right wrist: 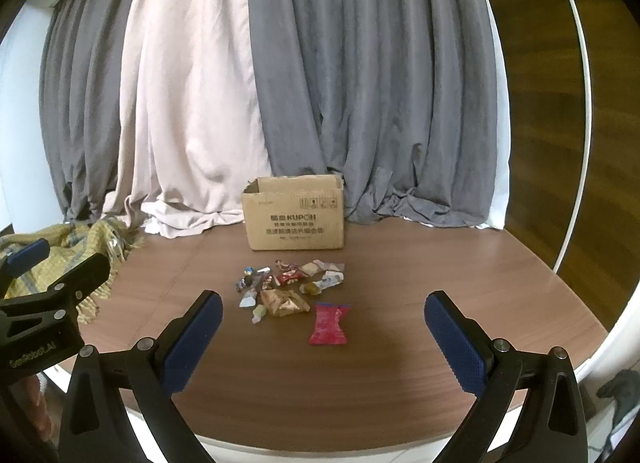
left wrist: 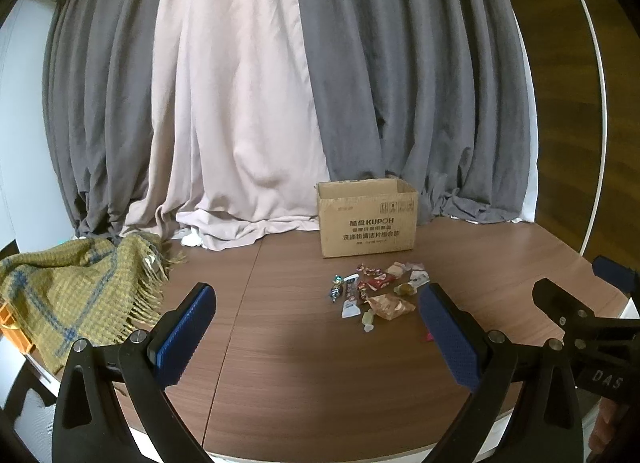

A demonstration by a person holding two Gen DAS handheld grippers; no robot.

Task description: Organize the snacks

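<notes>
Snacks (right wrist: 288,287) lie heaped on the table (right wrist: 440,263) before an open box (right wrist: 294,219); none appear packed yet. Both grippers, left (left wrist: 316,303) and right (right wrist: 322,313), hover spread wide, holding nothing.

- A big brown wooden table (right wrist: 400,343) with thin lines across its top.
- Long dark grey cloth curtains (right wrist: 360,83) hang behind the table. Their bottom ends bunch up on the back of the table.
- A long pale pink cloth curtain (left wrist: 240,103) hangs between the grey ones. Its bottom end also lies in folds on the table.
- A soft yellow blanket with blue stripes and a fringe (left wrist: 72,295) lies crumpled on the left side of the table.
- A small orange thing (left wrist: 10,327) peeks out under the blanket at the left edge. It is too hidden to tell what it is.
- A thin white curved rail (right wrist: 582,83) runs down the right side, with brown wood beside it.
</notes>
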